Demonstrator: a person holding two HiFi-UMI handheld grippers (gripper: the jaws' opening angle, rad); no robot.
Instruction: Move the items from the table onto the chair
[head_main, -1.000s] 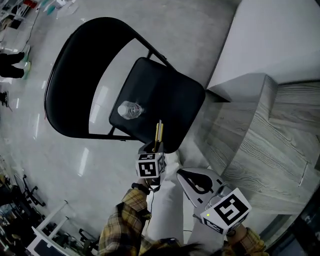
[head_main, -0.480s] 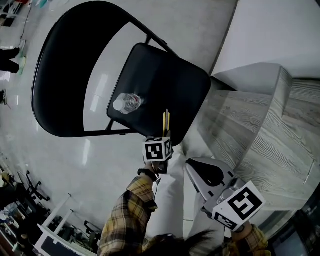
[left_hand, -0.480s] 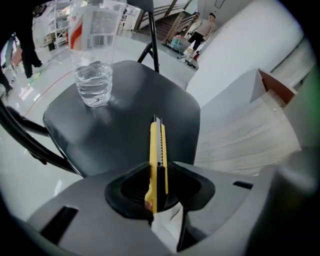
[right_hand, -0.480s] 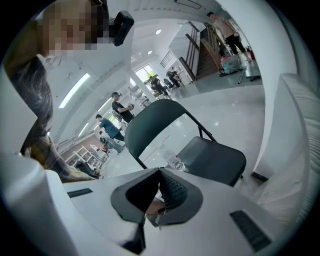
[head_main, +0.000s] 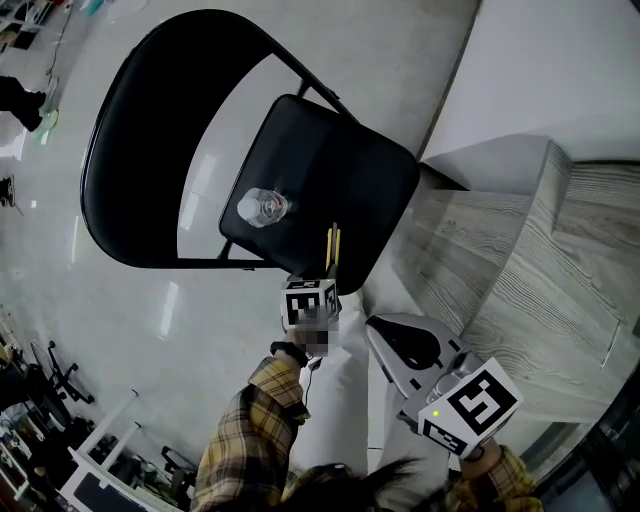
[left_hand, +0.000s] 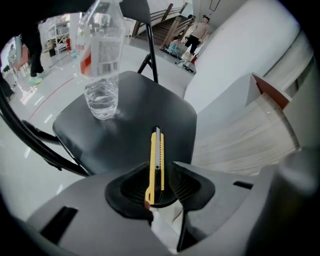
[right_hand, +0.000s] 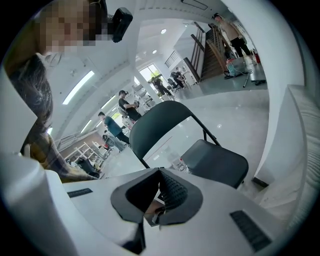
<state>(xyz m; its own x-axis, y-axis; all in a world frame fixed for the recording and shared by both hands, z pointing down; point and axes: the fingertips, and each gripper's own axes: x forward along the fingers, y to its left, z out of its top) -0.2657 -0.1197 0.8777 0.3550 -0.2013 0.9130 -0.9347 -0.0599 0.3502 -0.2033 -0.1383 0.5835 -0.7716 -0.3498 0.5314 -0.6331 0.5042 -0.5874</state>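
Utility knife (left_hand: 156, 155): slim yellow plastic body, steel slider; long axis pointing forward over the matte black chair seat (left_hand: 130, 117). Left gripper (left_hand: 160, 170) is clamping its rear end. Right gripper (right_hand: 160, 174) is pressing its jaws together, empty.

Glossy grey floor (head_main: 120, 300) carried streaks of reflected light. White wall block (head_main: 540, 60) stood at upper right. In the right gripper view, a person in dark clothes (right_hand: 127, 106) and a person in a teal top (right_hand: 108, 126) stood far off beside white shelving racks (right_hand: 92, 151). A staircase (right_hand: 206, 54) rose at the back.
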